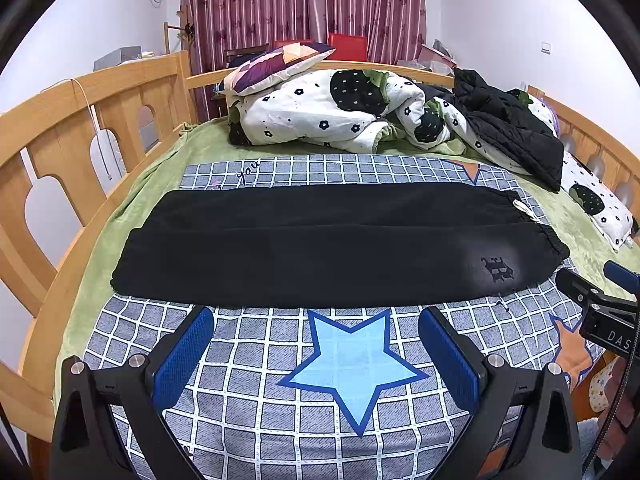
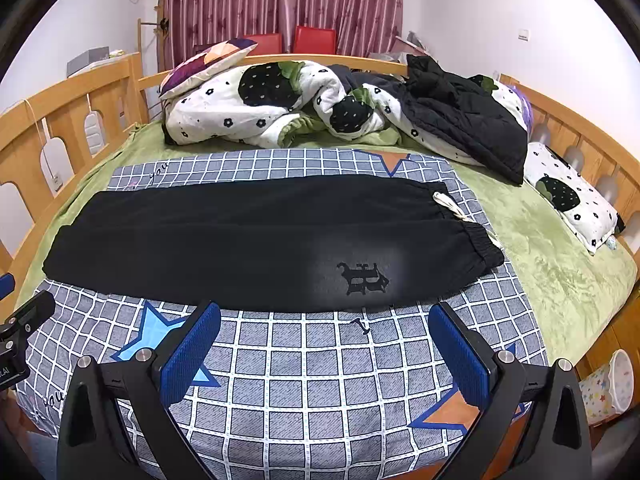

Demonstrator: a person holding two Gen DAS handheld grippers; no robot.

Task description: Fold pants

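pants (image 1: 320,240) flat across checked sheet (image 1: 256,364), legs stacked, waistband right. left gripper (image 1: 316,316) and right gripper (image 2: 324,312) spread apart, empty, just short of pants.

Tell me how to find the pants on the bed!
Look at the wooden bed, then the checked blanket with stars. The pants lie flat across it, long and black, with a white drawstring. The black jacket sits crumpled farther back.
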